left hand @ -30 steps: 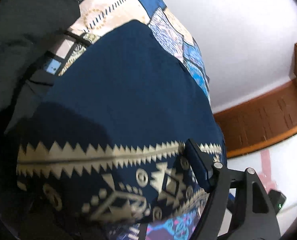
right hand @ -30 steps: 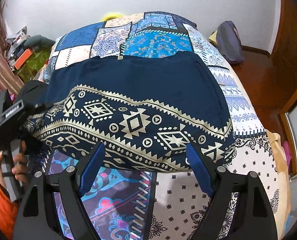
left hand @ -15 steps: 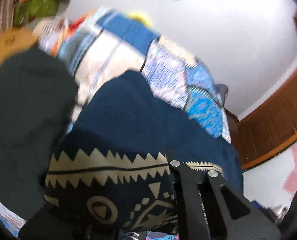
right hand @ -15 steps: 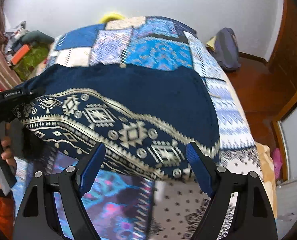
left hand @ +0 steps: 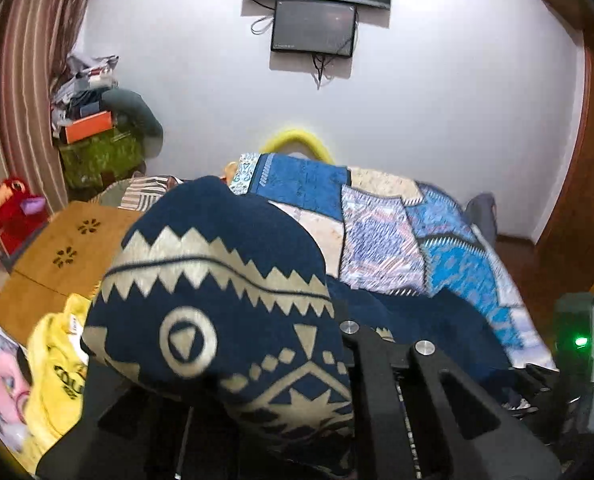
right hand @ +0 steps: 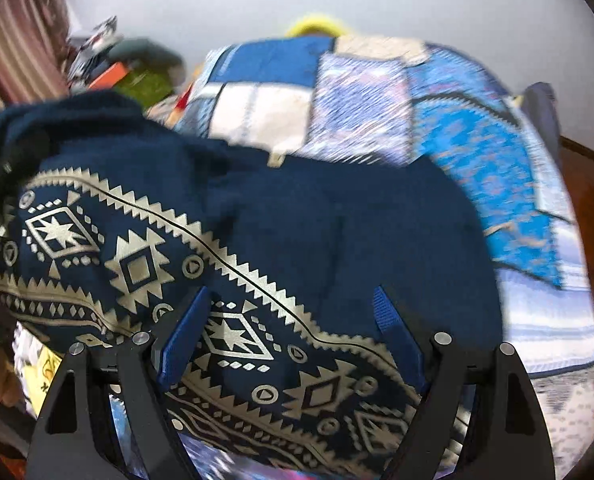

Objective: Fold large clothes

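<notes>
Left tongs [left hand: 337,364] pinching a bunched corner of the navy garment [left hand: 225,300], lifted close to the lens so the cream zigzag and triangle-in-circle print fills the lower middle of the left view; only the right black finger visible, the other buried under cloth. Right tongs [right hand: 287,332] spread wide, blue pads [right hand: 183,336] apart, hovering over the patterned hem with nothing between them, contact with the fabric impossible to tell. Same navy garment [right hand: 337,240] draped across the near half of the bed, plain blue part toward the far side, cream geometric border running diagonally toward the near edge, left end raised. Beneath it, patchwork bedspread [right hand: 377,92] in blue, white and turquoise blocks, motion-blurred. Beyond the foot of the bed, a yellow curved object [left hand: 297,142] against the white wall, a dark screen [left hand: 313,28] mounted higher up. To the left, wooden worktop [left hand: 57,256], red plush toy [left hand: 5,204], cluttered green pile [left hand: 97,152], striped curtain [left hand: 21,72]. Yellow cloth [left hand: 53,376] at lower left.
</notes>
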Demonstrator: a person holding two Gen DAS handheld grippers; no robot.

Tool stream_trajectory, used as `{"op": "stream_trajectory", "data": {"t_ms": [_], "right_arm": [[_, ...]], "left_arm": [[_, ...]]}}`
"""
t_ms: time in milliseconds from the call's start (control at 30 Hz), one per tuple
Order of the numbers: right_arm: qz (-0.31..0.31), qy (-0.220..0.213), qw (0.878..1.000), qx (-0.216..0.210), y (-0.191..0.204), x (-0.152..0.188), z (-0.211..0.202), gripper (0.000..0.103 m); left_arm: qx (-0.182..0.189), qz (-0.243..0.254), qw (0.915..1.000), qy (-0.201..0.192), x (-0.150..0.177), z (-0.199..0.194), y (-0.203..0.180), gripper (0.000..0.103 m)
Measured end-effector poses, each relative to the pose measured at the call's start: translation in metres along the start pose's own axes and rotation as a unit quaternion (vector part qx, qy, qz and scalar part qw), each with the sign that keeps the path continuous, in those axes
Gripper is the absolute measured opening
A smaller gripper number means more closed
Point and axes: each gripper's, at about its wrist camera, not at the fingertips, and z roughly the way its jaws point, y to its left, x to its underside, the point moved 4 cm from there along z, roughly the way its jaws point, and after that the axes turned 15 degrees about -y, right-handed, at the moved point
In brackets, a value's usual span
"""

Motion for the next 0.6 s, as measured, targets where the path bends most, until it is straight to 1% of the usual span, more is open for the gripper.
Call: {"op": "stream_trajectory", "data": {"t_ms": [67, 100, 133, 167, 233, 267, 300, 333, 367, 400, 467, 533, 567, 600], "right_arm": [[0.006, 0.027, 0.999, -0.015, 0.007, 0.016, 0.018, 0.081], [-0.001, 0.042, 0.999, -0.018, 0.011, 0.027, 0.027, 0.083], [-0.014, 0.042, 0.999, -0.013, 0.014, 0.031, 0.029, 0.084], [-0.045, 0.035, 0.998, -0.004, 0.02, 0.035, 0.029, 0.084], [-0.069, 0.032, 0.997, -0.011, 0.023, 0.036, 0.024, 0.084], [-0.067, 0.038, 0.997, -0.02, 0.022, 0.034, 0.02, 0.083], [-0.061, 0.043, 0.997, -0.028, 0.018, 0.032, 0.015, 0.081], [-0.046, 0.041, 0.997, -0.035, 0.01, 0.028, 0.007, 0.081], [-0.03, 0.032, 0.998, -0.033, 0.001, 0.025, -0.003, 0.081], [-0.015, 0.022, 0.999, -0.028, -0.009, 0.023, -0.012, 0.081], [0.012, 0.003, 1.0, -0.015, -0.033, 0.022, -0.033, 0.081], [0.032, -0.017, 0.999, 0.01, -0.067, 0.024, -0.059, 0.081], [0.032, -0.022, 0.999, 0.024, -0.076, 0.022, -0.064, 0.081], [0.03, -0.032, 0.998, 0.051, -0.096, 0.024, -0.075, 0.081]], "left_arm": [[0.002, 0.014, 0.9998, 0.014, 0.01, 0.01, -0.001, 0.01], [0.007, 0.02, 0.9994, 0.028, 0.018, 0.016, -0.003, 0.01], [0.013, 0.023, 0.9989, 0.039, 0.025, 0.02, -0.006, 0.01], [0.015, 0.028, 0.9985, 0.044, 0.03, 0.023, -0.008, 0.01], [0.013, 0.052, 0.9979, 0.037, 0.034, 0.02, -0.018, 0.01], [0.015, 0.063, 0.9974, 0.032, 0.035, 0.015, -0.025, 0.01], [0.025, 0.071, 0.9967, 0.028, 0.032, 0.014, -0.033, 0.01], [0.036, 0.072, 0.9963, 0.028, 0.03, 0.009, -0.041, 0.01], [0.044, 0.071, 0.9961, 0.028, 0.028, 0.008, -0.046, 0.01], [0.054, 0.071, 0.9956, 0.028, 0.025, 0.008, -0.053, 0.01], [0.068, 0.088, 0.9936, 0.022, 0.021, 0.005, -0.074, 0.01], [0.079, 0.105, 0.9912, 0.02, 0.02, 0.003, -0.094, 0.01], [0.089, 0.113, 0.9894, 0.021, 0.021, 0.002, -0.108, 0.01], [0.094, 0.119, 0.9882, 0.022, 0.024, 0.0, -0.117, 0.01]]}}
